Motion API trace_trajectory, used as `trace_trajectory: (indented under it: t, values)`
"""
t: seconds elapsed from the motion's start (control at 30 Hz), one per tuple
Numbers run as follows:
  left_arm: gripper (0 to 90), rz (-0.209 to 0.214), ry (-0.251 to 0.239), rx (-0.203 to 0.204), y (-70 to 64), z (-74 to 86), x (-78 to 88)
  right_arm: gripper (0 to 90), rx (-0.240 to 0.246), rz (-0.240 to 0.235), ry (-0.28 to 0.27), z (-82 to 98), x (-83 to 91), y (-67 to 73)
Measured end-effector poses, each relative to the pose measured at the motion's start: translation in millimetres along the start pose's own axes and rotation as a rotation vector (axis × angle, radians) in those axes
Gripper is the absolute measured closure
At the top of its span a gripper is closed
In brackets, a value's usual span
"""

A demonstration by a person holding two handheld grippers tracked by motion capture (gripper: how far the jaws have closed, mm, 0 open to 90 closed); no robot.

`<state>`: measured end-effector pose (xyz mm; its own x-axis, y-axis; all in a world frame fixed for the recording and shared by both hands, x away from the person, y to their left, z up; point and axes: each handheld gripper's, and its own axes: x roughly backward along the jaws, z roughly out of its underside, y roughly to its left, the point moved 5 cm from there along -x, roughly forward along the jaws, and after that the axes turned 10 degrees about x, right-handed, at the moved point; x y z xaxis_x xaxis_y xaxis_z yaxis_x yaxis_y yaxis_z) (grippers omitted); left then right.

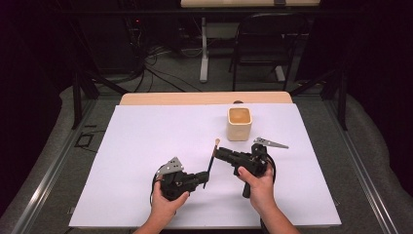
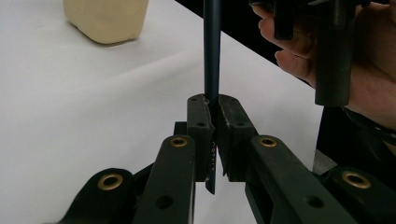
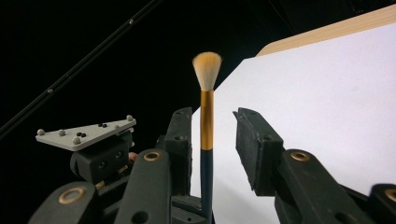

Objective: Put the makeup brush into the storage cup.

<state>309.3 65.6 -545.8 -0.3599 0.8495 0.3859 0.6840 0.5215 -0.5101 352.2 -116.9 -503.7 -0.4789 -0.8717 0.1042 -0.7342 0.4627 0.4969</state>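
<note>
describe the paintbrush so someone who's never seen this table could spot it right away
Start at the white sheet covering the table, then find the two black grippers near its front edge. Between them a thin paintbrush stands tilted, its dark blue handle clamped low in the left gripper, its upper part between the right gripper's open fingers. Unlike the squat cream square cup behind, it is slender, with a gold ferrule and pale bristles.

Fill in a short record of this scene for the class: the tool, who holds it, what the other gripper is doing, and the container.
tool: paintbrush, dark handle, gold ferrule, pale bristles
left gripper: shut on the handle's lower end
right gripper: jaws either side of the ferrule, a gap at one side, not clamped
container: cream square cup, upright, beyond the brush
surface: white table
</note>
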Motion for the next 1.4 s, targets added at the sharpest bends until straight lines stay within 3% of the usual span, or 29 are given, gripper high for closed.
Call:
trace_trajectory:
  t: [0.37,1.4]
  values:
    - [84.0,0.004,0.003,0.001,-1.2,0.7,-1.4,68.0,0.032,0.007,0.005,1.0,-1.7,2.9]
    - [84.0,0.019,0.012,-0.001,-5.1,2.3,-4.0,78.9,0.042,0.014,0.002,1.8,-2.6,3.6]
